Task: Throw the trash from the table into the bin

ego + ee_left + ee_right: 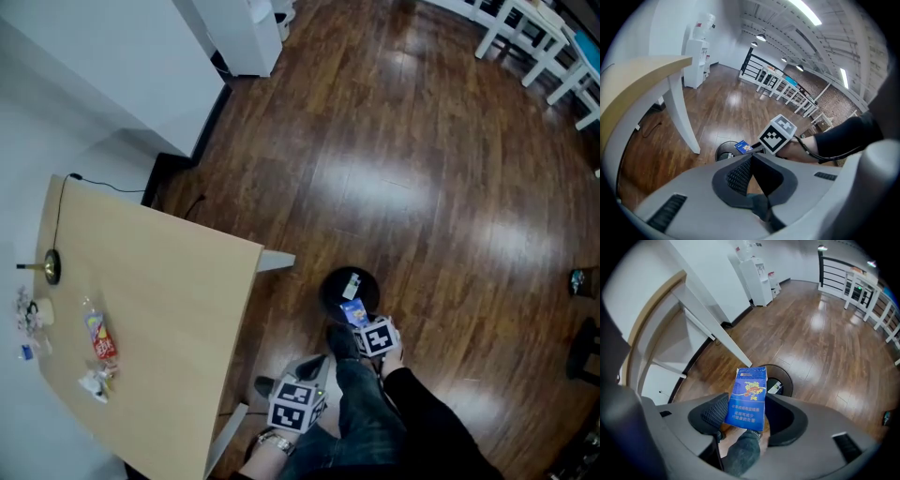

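Blue packet point(748, 398) runs lengthwise along the right gripper point(750, 414), near end pinched between its fingers point(716, 411), far end toward the bin point(786, 375) on the floor; left gripper point(753, 155) fingers pressed together, empty; only head view shows wrappers point(98, 347) lying on the tabletop point(169, 309).

In the head view the blue pack point(353, 313) covers the near rim of the bin point(329, 287), and the pale scrap point(352, 284) inside it is too small to name. The table point(169, 309) runs off the left edge (the bottom too), where the litter point(28, 321) is too tiny to identify.
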